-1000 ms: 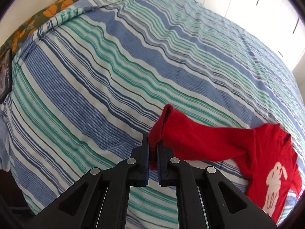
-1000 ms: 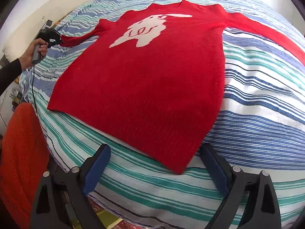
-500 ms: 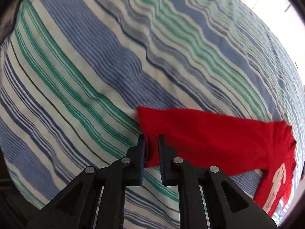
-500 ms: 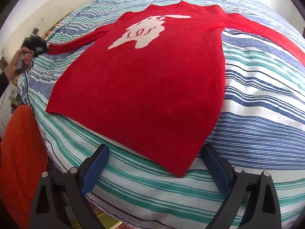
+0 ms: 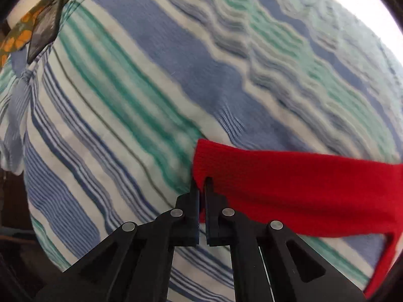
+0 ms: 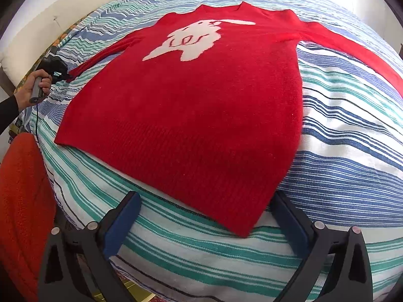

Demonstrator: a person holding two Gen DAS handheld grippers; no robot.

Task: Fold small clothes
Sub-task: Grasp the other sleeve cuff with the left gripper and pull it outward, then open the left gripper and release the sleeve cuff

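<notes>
A red knit sweater [image 6: 191,115] lies flat, face up, on a striped bedspread [image 6: 347,166] of blue, green and white bands. A white animal shape [image 6: 191,42] fills its chest. Its ribbed hem sits nearest the right gripper [image 6: 206,216], with the neckline on the far side; one sleeve runs out to the right of the body and the other [image 5: 302,191] stretches out to the left of it, lying on the bedspread.

The left gripper [image 5: 202,183] tilts steeply down at the cuff end of that left sleeve, its black jaws clamped together on the cuff's corner. In the right wrist view a hand [image 6: 37,88] in a dark sleeve grasps that gripper's handle, just left of the sweater.

The right gripper hangs above the hem, angled down, its blue-padded fingers [image 6: 121,224] spread wide and opening, one on each side of the hem's near corner without touching the sweater.
</notes>
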